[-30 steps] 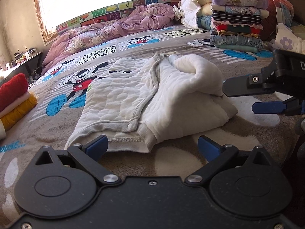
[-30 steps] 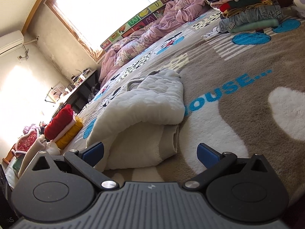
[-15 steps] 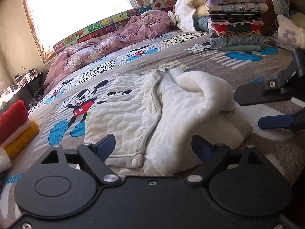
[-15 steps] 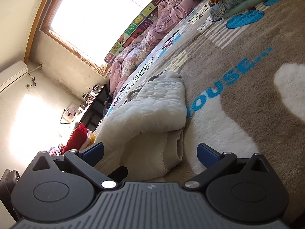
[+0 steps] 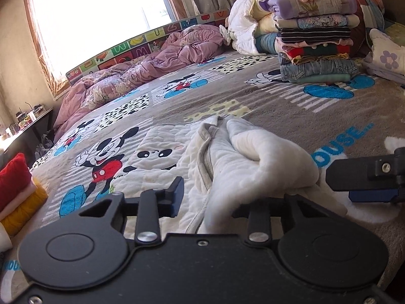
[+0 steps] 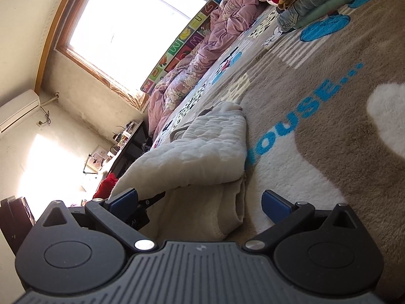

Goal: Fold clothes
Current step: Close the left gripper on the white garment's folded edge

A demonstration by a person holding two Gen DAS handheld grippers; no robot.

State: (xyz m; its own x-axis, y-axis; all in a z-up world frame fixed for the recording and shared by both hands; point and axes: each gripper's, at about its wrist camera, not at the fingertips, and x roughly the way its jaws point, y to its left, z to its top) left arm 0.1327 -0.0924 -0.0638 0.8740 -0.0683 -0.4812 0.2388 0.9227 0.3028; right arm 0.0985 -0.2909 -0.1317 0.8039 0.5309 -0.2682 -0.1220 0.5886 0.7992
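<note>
Left gripper (image 5: 205, 197) pinches the white garment's (image 5: 253, 162) near fold on the bed (image 5: 291, 116). Right gripper (image 6: 200, 200) gapes wide around its hem.

Cartoon-mouse blanket (image 5: 253, 93) on the bed, crumpled purple quilt (image 5: 157, 63) below the bright window (image 5: 101, 12)

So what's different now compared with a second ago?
The left gripper moved forward and its fingers closed in on the near edge of the white garment. The right gripper tilted and edged nearer, still open. The stack of folded clothes stayed put.
</note>
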